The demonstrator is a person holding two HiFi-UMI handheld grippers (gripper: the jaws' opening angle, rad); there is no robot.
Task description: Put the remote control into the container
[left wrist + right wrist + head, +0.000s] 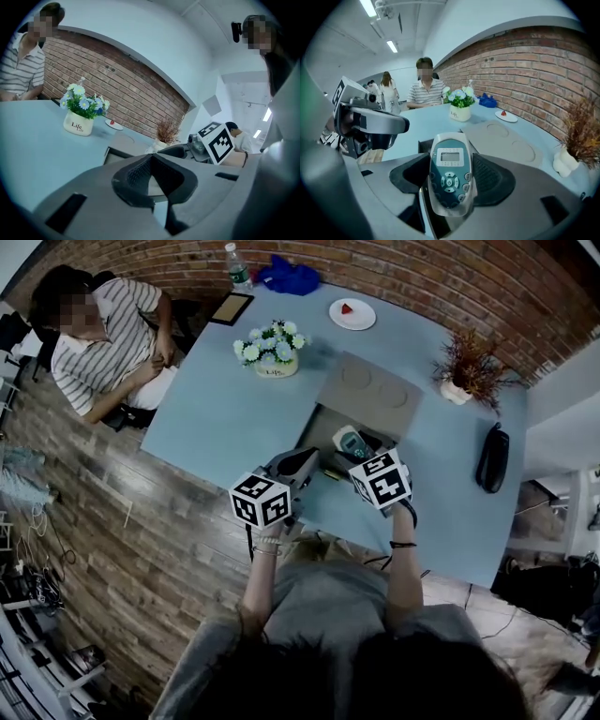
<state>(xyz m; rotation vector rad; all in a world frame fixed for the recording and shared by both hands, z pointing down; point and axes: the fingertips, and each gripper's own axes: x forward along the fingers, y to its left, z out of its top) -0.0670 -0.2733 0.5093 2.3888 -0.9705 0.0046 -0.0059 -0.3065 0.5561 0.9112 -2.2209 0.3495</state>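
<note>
While the right hand-held gripper [450, 182] is clamping the remote control [448, 164] between its two dark pads, the carry step is looking like the one in hand: the remote is standing upright in the grip, screen and buttons facing the right gripper view's camera, its lower body pinched and its top poking clear above the pads. From the head view it is hanging right over the near end of the open container [311, 427], the dark box sitting mid-counter with its grey lid [367, 390] lying flat just behind it. The left hand-held gripper [152, 164] is riding alongside, just left of the right one and close to the container's near corner; its pads are meeting at the tips with nothing between them, so it is idling rather than helping. Whether the remote is already dipping below the rim is hard to call from here. I am reading the job as more than halfway there: picked up, brought across, not yet let go. The next move is calling for a steady lowering into the box, tilting the remote so that it is lying down rather than dropping on its end, and then a spreading of the pads. Something small and yellowish is showing at the container's near edge, too small to name, so the landing spot is wanting a look. The blue counter [216, 418] around the box is giving plenty of room to work.
</note>
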